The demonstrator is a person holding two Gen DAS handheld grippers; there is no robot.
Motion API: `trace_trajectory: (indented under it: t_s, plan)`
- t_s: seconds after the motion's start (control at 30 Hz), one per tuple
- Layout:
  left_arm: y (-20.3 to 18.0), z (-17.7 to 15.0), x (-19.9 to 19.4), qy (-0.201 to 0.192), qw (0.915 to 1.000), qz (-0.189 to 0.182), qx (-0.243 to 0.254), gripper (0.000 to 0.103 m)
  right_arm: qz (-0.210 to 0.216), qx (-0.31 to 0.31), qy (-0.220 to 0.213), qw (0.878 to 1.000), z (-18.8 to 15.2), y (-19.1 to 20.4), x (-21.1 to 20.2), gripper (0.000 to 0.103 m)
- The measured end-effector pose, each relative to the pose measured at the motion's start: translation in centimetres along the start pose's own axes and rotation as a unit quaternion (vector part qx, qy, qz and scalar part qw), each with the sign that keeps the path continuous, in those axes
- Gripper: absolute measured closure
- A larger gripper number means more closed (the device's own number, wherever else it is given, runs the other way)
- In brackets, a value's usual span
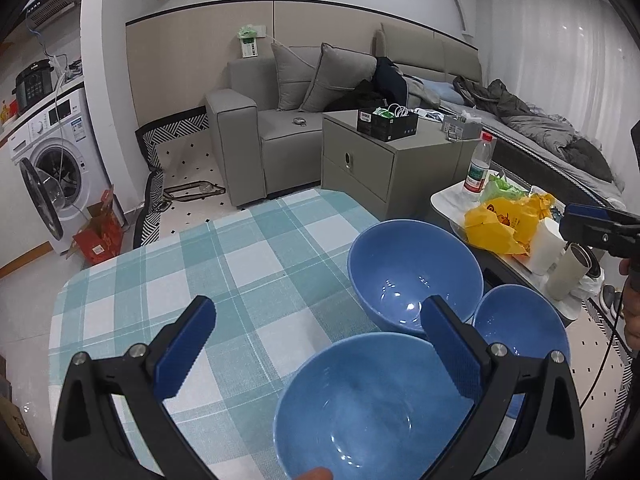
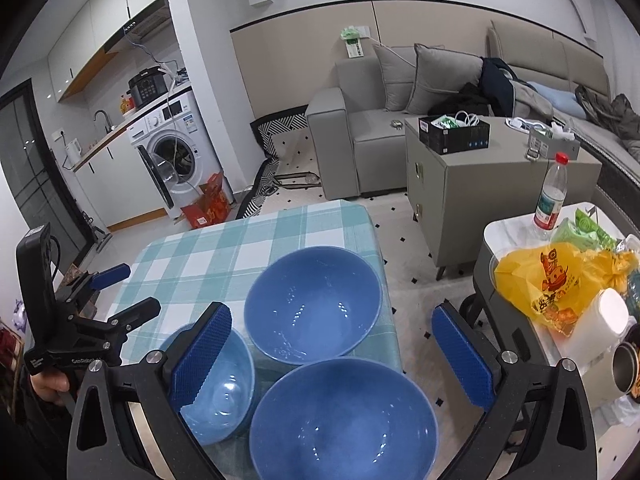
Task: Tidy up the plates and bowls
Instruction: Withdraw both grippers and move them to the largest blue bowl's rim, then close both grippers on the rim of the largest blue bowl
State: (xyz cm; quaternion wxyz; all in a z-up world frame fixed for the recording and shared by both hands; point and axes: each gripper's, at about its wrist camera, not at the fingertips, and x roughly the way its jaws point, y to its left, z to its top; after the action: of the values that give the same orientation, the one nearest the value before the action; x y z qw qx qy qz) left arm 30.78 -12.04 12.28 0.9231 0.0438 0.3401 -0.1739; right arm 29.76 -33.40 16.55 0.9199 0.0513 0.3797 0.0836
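Three blue bowls sit upright, mouths up, on the counter, clustered at its right end; round, so no long axis; glazed ceramic look, glossy insides with light glints. Far bowl is large; near bowl similar in size, its rim just beside the far one's; small bowl to their left in the right wrist view, paler inside. Counter wears a teal-and-white plaid cloth, woven texture.

Left hand-held gripper is wide open, holds nothing; its right pad overlaps the far bowl's rim in the left wrist view, contact not clear. Right hand-held gripper is also wide open and empty, hovering over the bowls; ribbed blue pads on black arms.

Side table to the right carries a yellow plastic bag and a clear bottle with red cap.
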Motion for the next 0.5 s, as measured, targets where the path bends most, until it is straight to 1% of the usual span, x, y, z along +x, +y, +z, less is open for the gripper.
trace_trajectory:
  t_s: [0.1,0.23,0.33,0.5]
  plan:
    - [-0.1,0.4,1.2,0.008,0.9998,-0.016,-0.003,0.000,-0.005,0.001,0.012,1.000,0.0,-0.4,1.5,0.001]
    - [0.0,1.0,2.7,0.017,0.9998,-0.005,-0.002,0.000,-0.007,0.004,0.027,1.000,0.0,-0.8,3.8,0.001]
    - [0.0,1.2,4.0,0.037,0.9992,-0.016,-0.003,0.002,-0.003,0.015,0.038,0.999,0.0,-1.3,5.3,0.001]
    - [-0.5,1.4,5.7,0.050,0.9986,-0.019,0.006,0.002,0.001,0.025,0.055,0.998,-0.2,-1.9,7.4,0.001]
